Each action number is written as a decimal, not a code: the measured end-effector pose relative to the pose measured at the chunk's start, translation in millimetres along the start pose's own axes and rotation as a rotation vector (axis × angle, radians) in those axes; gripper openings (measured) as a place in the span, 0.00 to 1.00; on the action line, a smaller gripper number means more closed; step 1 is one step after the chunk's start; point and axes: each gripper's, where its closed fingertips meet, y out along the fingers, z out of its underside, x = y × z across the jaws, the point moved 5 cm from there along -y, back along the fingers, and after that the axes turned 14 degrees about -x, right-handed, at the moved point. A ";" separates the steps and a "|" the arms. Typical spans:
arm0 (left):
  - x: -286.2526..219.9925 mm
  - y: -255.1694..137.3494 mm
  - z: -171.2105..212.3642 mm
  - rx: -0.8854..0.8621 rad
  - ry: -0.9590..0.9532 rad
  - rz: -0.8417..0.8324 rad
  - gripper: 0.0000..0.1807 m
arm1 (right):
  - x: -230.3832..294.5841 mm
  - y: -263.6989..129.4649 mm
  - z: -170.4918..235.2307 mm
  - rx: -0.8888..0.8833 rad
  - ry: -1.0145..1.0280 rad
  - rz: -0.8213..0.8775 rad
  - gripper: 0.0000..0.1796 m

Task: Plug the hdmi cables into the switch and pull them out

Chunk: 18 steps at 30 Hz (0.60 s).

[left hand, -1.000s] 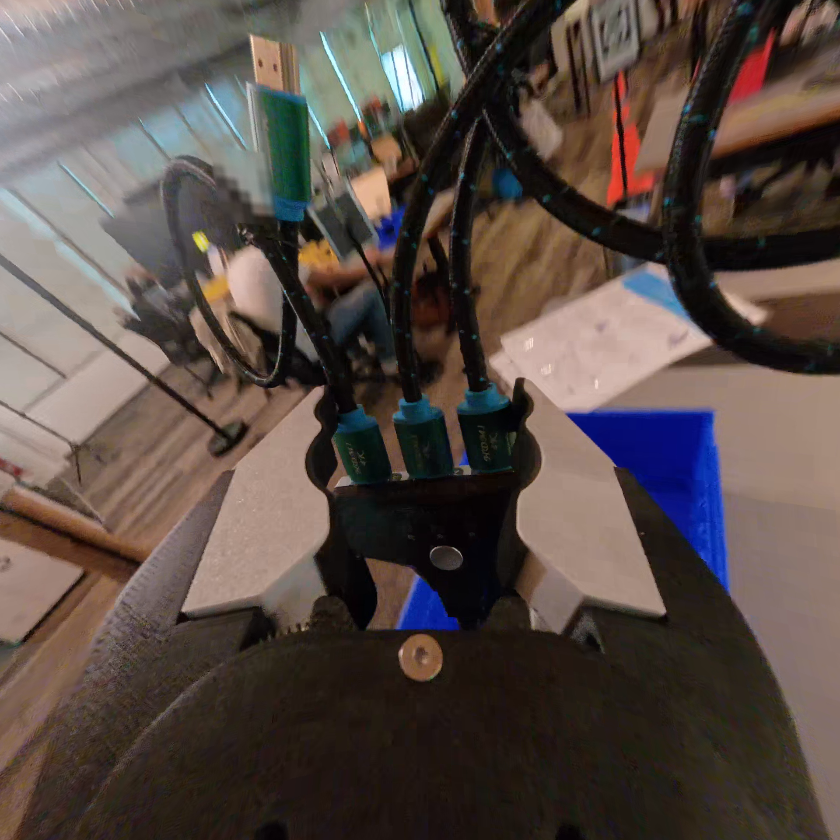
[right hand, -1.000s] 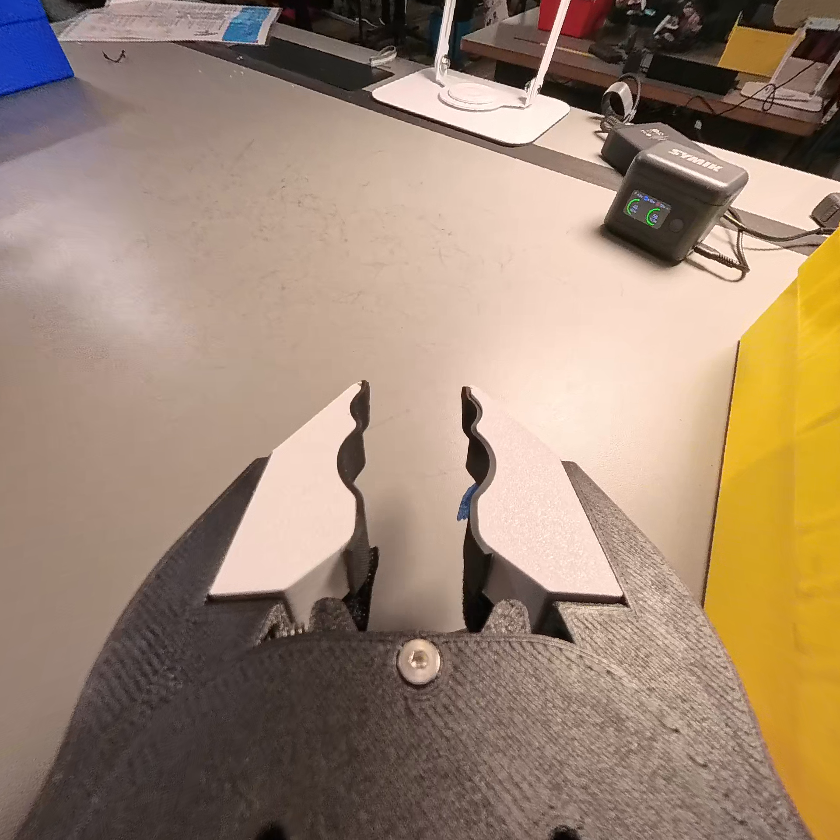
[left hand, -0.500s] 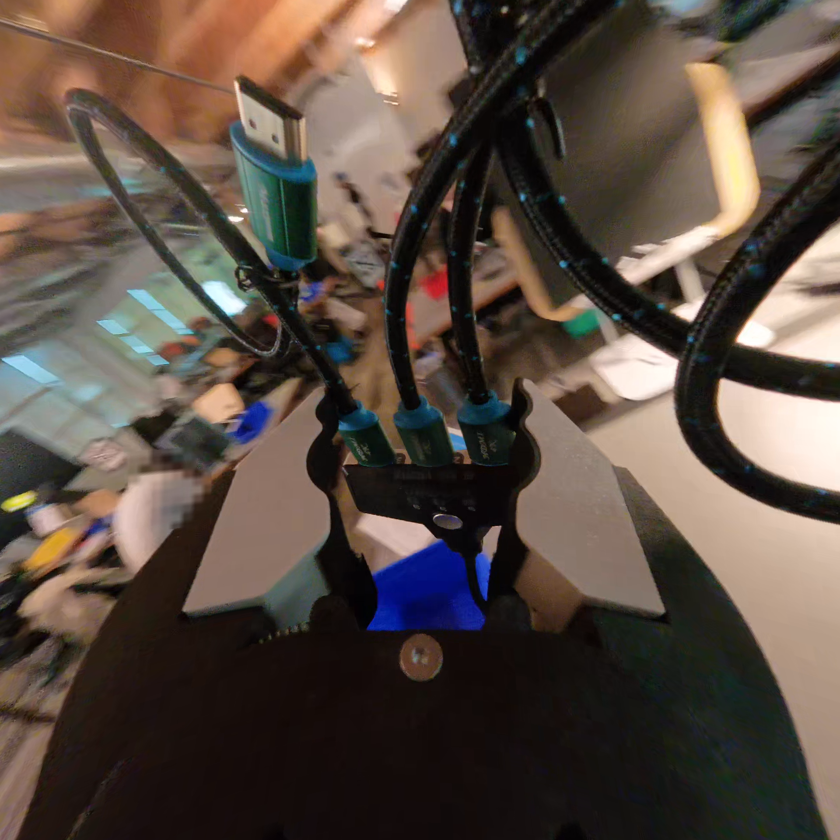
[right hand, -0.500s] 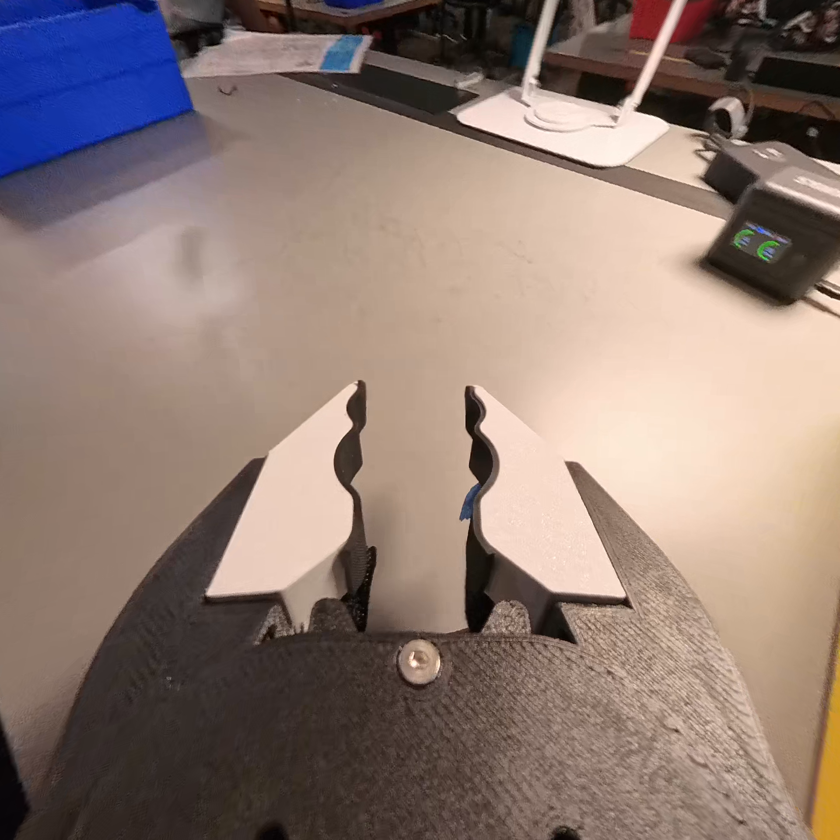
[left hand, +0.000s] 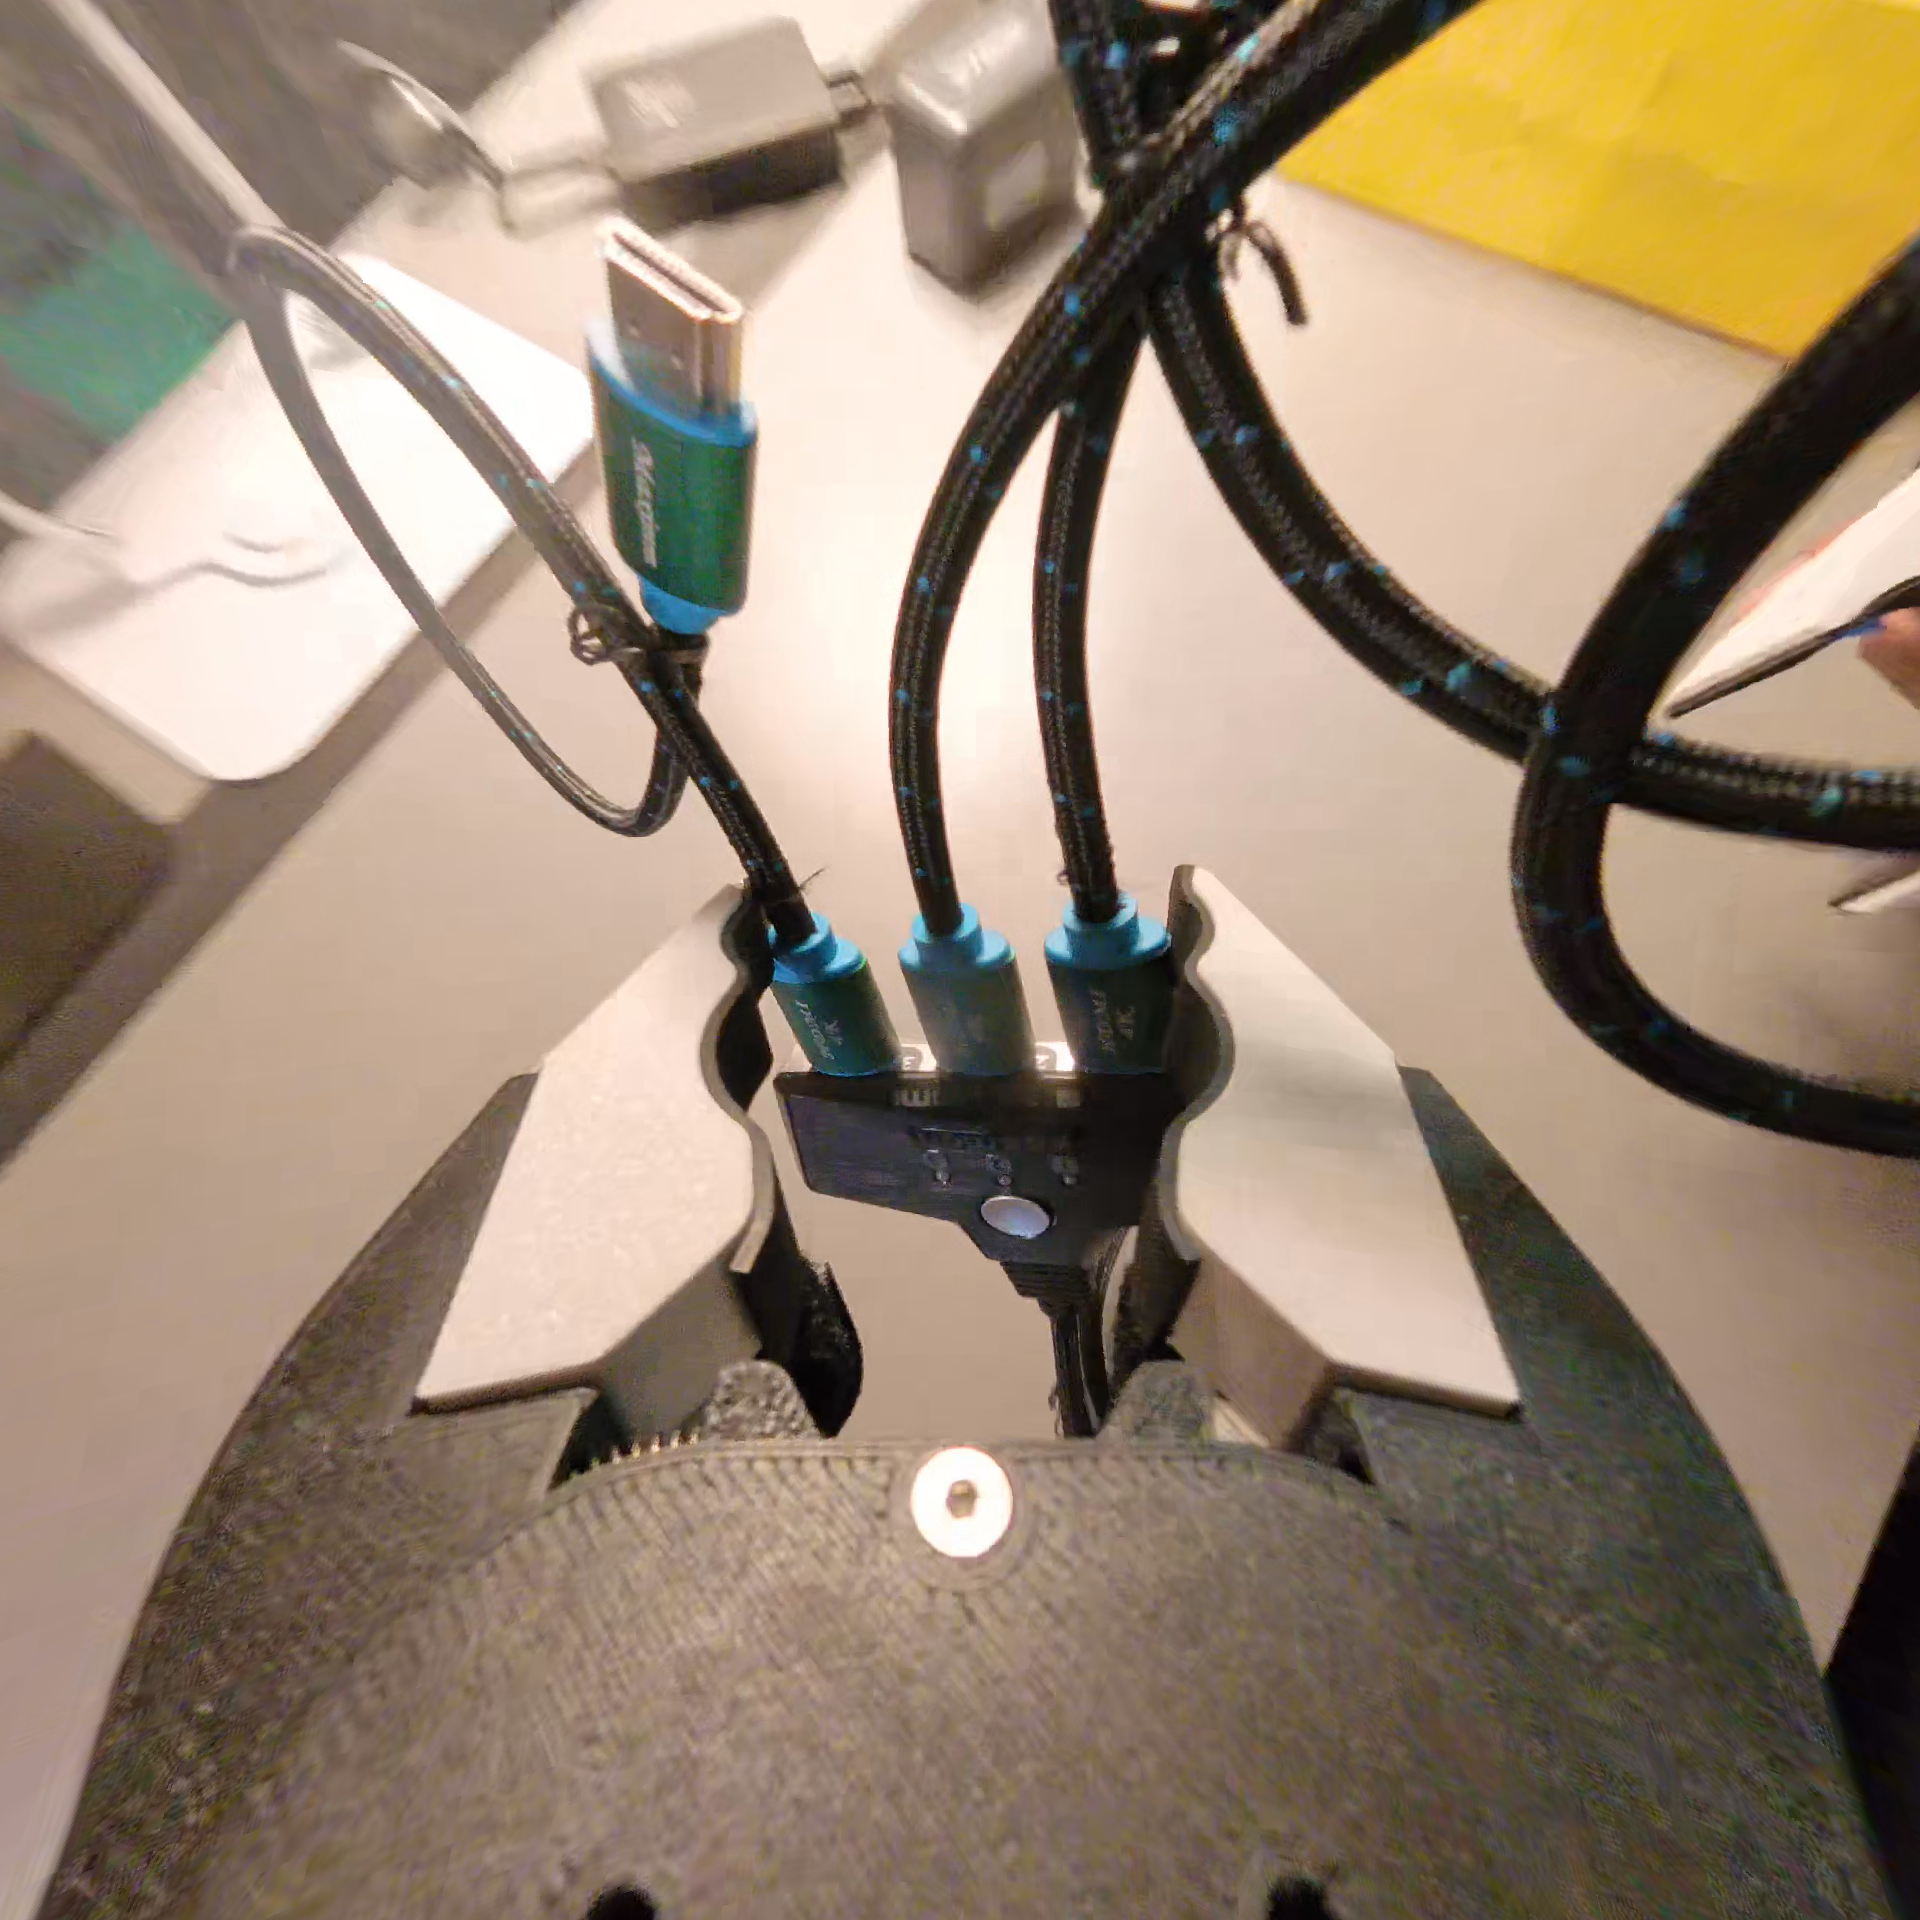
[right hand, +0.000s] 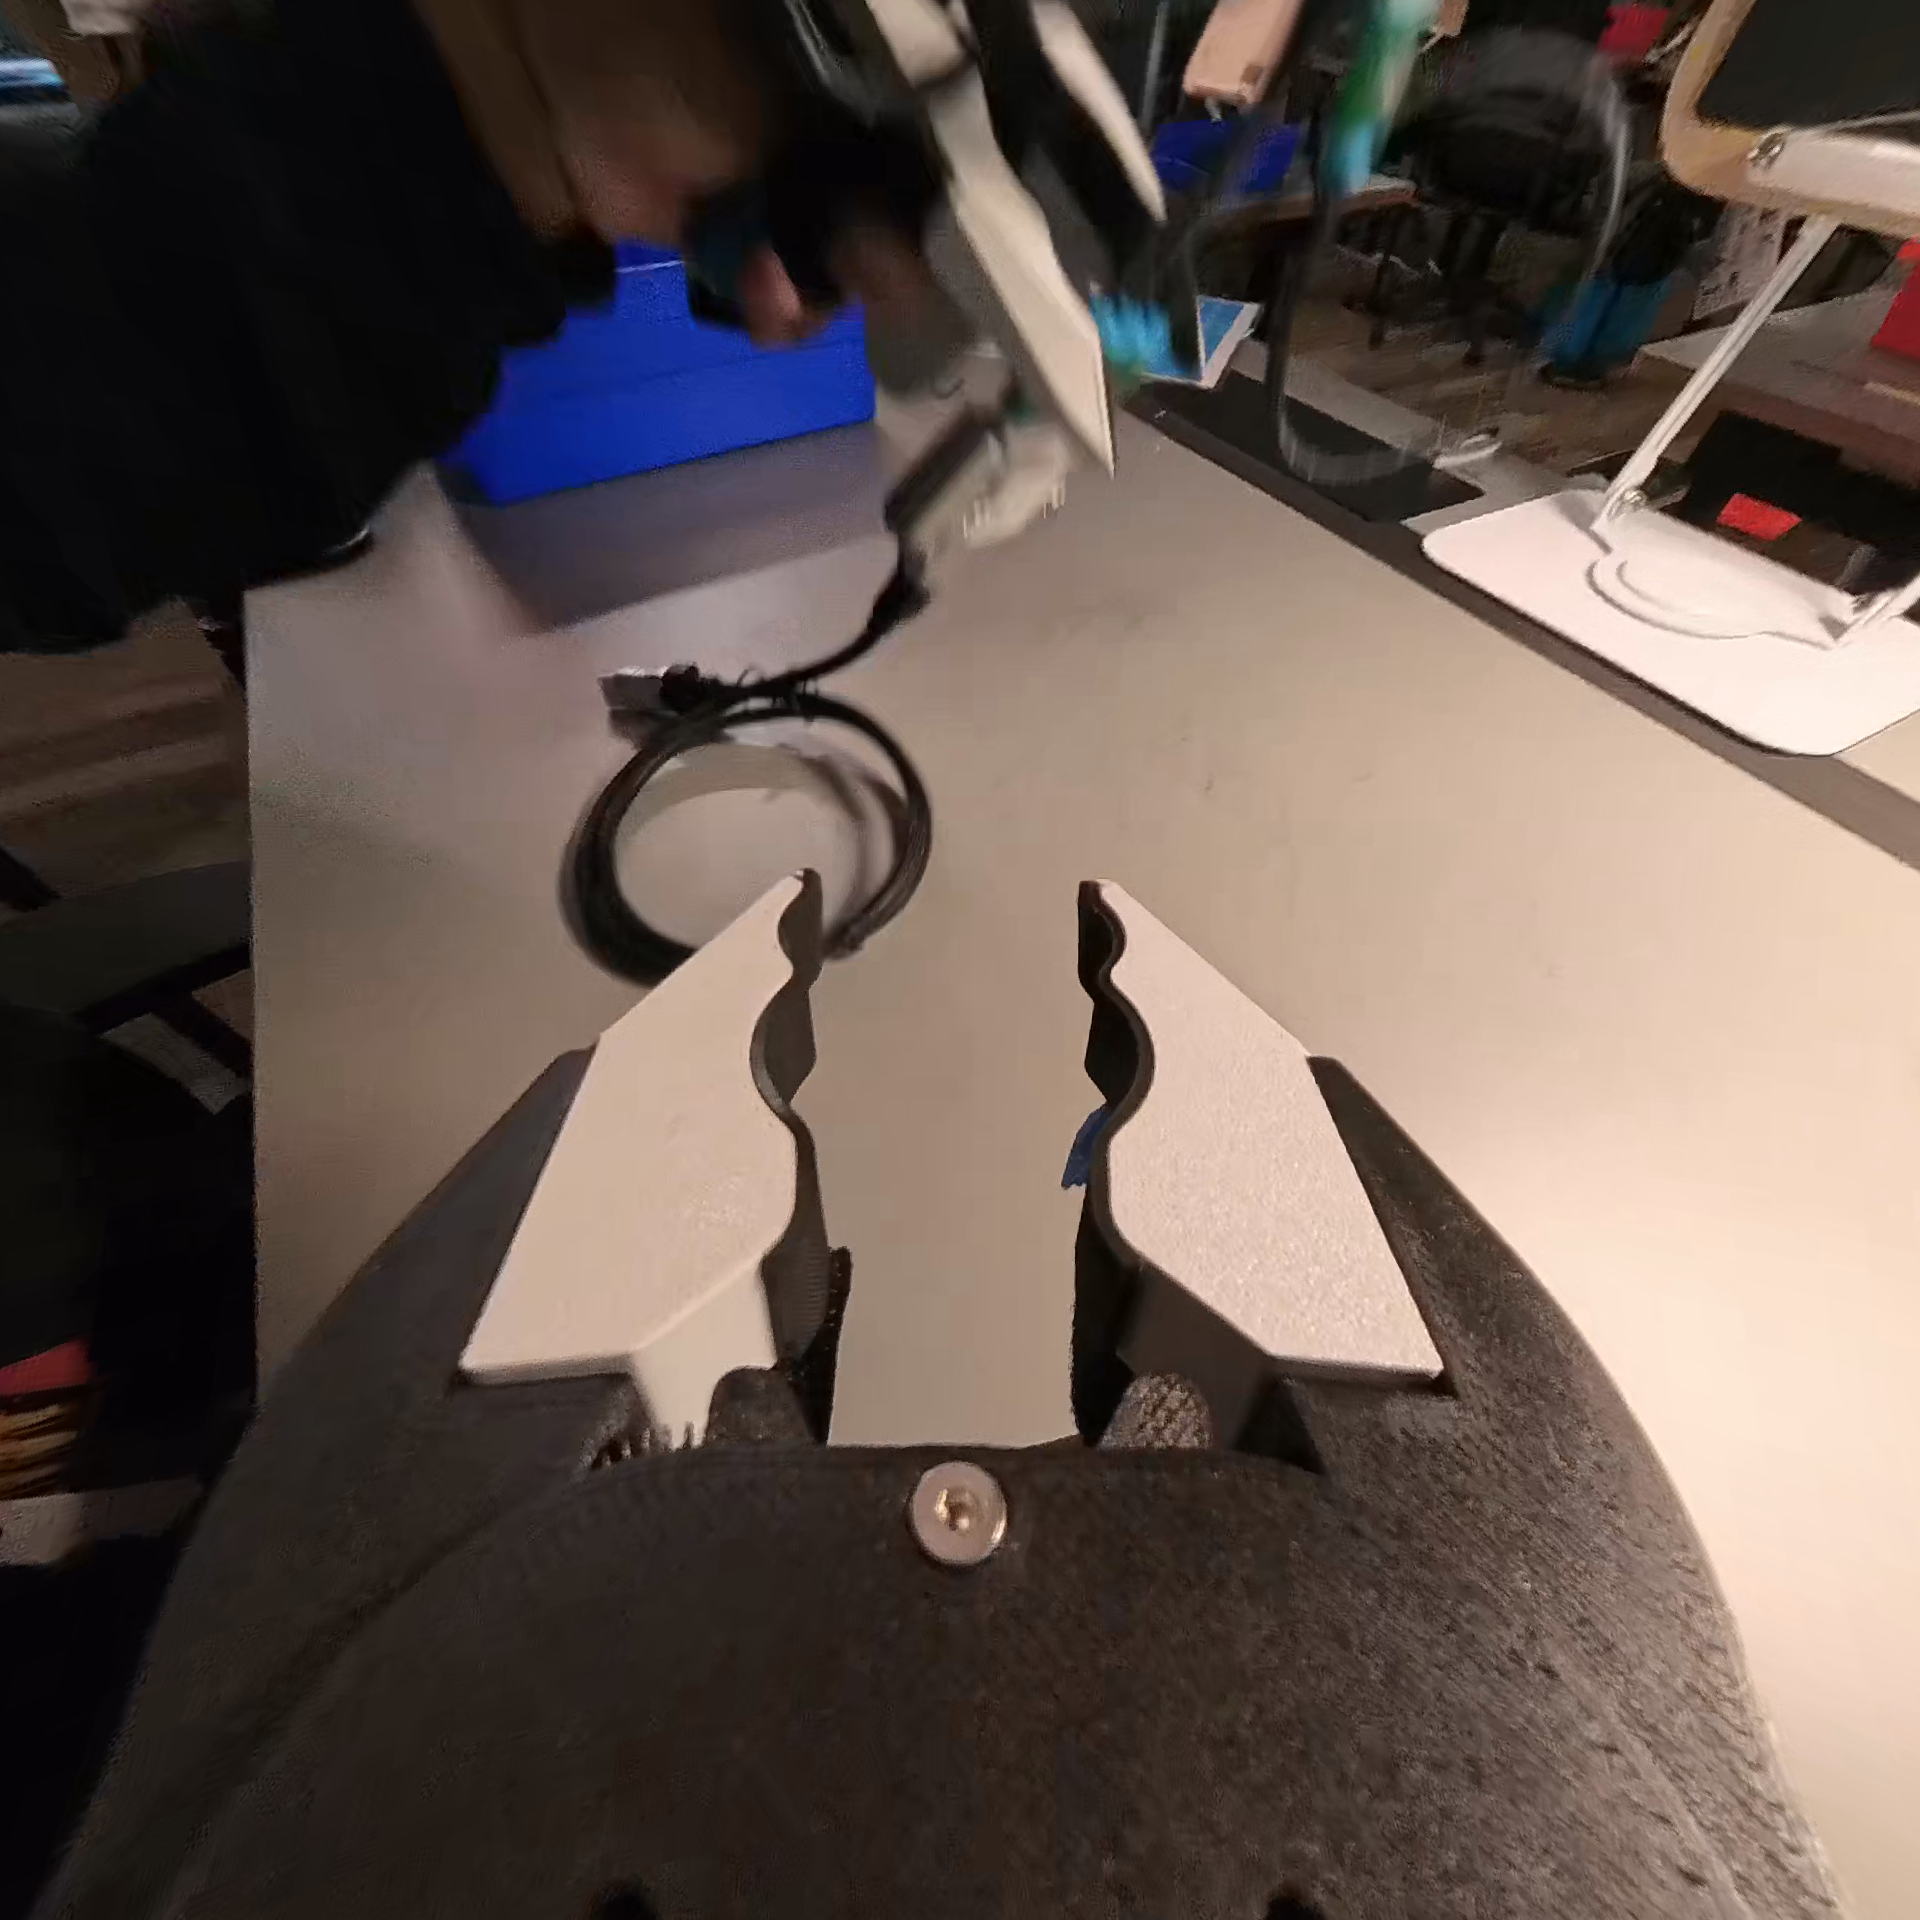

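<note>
My left gripper (left hand: 961,914) is shut on a black HDMI switch (left hand: 971,1148) and holds it in the air. Three teal-ended HDMI plugs (left hand: 961,997) sit in the switch's ports, with black braided cables (left hand: 997,520) looping upward. A loose teal plug (left hand: 675,457) with a bare metal end hangs free at the upper left. My right gripper (right hand: 943,894) is open and empty above the table (right hand: 1351,831). In the right wrist view the left gripper (right hand: 1029,229) shows blurred at the top, with the switch's thin black cable (right hand: 748,821) coiled on the table below.
A blue bin (right hand: 665,384) stands at the table's far left. A white lamp base (right hand: 1683,623) lies at the right edge. Grey boxes (left hand: 977,166) and a yellow sheet (left hand: 1610,156) lie beyond the cables. A dark sleeve (right hand: 229,260) fills the upper left.
The left gripper has swung round with the switch, from facing the room to facing the table. The right gripper has turned left, bringing the coiled cable and left gripper into view.
</note>
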 end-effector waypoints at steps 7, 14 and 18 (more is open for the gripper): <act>-19.4 95.5 52.5 0.212 0.118 0.144 0.43 | -17.6 -12.1 -26.8 -0.078 -0.010 0.052 0.26; -56.1 112.8 72.6 0.277 0.488 0.433 0.44 | -65.0 21.8 -20.3 0.131 -0.026 0.096 0.23; -76.7 102.9 78.6 0.154 0.603 0.624 0.43 | -80.7 65.5 14.2 0.296 -0.001 -0.035 0.23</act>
